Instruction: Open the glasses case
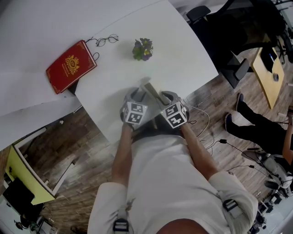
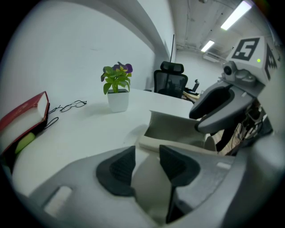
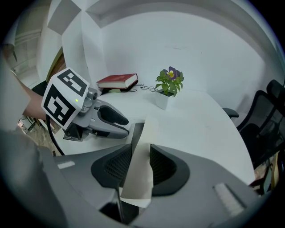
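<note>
A cream glasses case (image 1: pixel 151 90) lies at the near edge of the white table (image 1: pixel 174 50), its lid raised. In the left gripper view the case's open tray (image 2: pixel 178 129) shows, and my left gripper (image 2: pixel 147 162) is shut on the case's near end. In the right gripper view my right gripper (image 3: pixel 140 164) is shut on the thin cream lid flap (image 3: pixel 143 138), both pads against it. From the head view the left gripper (image 1: pixel 138 94) and right gripper (image 1: pixel 161 97) meet at the case from either side.
A red book (image 1: pixel 71 66), a pair of glasses (image 1: pixel 106 40) and a small potted plant (image 1: pixel 143 49) sit farther back on the table. A black office chair (image 1: pixel 206 13) stands beyond the right edge. A seated person's legs (image 1: pixel 256 125) and cables lie on the wooden floor.
</note>
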A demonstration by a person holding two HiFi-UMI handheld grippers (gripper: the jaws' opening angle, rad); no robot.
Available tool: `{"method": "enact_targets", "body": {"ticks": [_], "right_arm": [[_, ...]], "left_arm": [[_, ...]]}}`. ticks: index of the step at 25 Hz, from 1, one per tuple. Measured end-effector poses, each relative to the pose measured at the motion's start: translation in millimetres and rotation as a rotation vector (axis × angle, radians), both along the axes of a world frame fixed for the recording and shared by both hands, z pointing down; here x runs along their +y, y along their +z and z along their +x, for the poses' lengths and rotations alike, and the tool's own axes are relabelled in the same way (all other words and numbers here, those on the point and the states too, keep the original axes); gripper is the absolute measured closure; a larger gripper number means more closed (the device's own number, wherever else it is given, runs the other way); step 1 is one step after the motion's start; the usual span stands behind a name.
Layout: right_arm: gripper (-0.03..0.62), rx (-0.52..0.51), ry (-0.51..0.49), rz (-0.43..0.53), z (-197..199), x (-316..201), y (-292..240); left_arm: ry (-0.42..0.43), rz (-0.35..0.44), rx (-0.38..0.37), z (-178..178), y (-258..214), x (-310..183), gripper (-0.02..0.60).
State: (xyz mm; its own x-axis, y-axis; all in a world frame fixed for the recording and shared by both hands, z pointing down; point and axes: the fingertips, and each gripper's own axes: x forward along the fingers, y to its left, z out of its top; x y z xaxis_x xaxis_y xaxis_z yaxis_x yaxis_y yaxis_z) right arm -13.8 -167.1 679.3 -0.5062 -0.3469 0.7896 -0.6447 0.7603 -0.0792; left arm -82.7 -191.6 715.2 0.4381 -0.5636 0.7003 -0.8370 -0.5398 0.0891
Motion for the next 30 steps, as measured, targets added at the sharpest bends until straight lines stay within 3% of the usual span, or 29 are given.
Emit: {"method": "enact_targets", "body": {"ticks": [30], "right_arm": [[0.543,-0.018,0.052,0.003,23,-16,-2]], "left_arm": [[-0.023,0.001,-0.015,1,5,1,0.423]]}}
